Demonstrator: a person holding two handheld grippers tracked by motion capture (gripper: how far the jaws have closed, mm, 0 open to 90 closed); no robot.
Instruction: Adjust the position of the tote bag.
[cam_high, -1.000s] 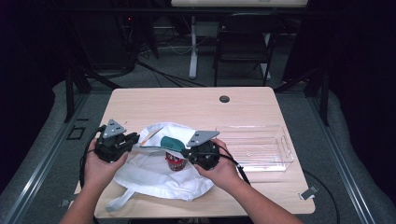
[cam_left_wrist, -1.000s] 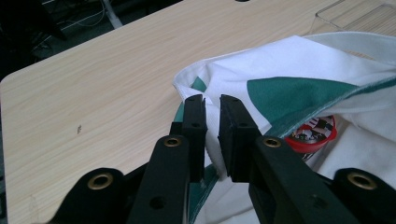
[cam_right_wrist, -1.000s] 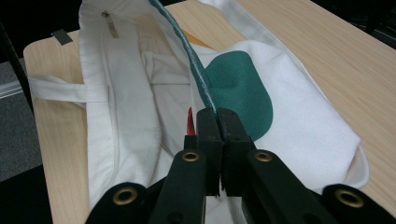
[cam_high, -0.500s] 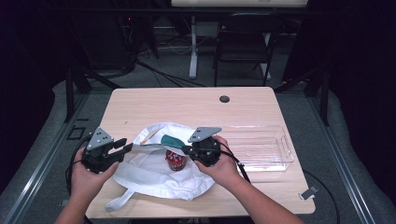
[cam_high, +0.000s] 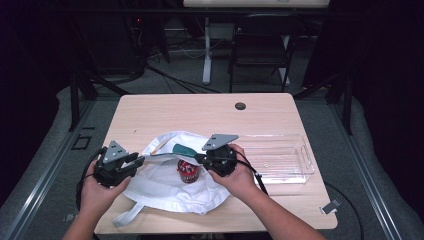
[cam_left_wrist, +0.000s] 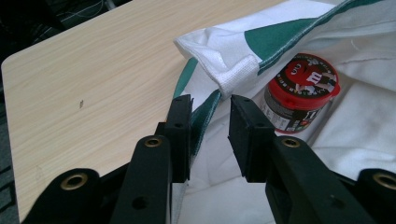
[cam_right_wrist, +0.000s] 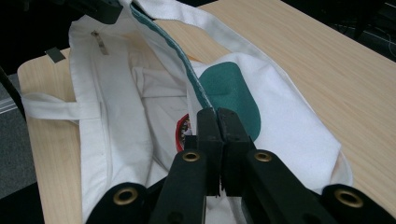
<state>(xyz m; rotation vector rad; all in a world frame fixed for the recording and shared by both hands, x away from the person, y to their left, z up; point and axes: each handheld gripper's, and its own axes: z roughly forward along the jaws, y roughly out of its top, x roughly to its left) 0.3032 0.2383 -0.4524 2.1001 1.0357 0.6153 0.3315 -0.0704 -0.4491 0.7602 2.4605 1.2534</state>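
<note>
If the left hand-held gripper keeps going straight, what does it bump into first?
Most likely the white bag's edge, whose fold sits just beyond the open jaws of the left hand-held gripper. The red-lidded jar lies a bit farther on, off to one side.

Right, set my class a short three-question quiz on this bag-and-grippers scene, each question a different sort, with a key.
1. True or false: the right gripper is shut on the rim of the white bag.
2. What stands inside the bag?
A. a red-lidded jar
B. a green bottle
C. a white mug
3. Fill in: the left gripper is ____, its jaws either side of the bag's green-trimmed edge.

Key
1. True.
2. A.
3. Open.
</note>
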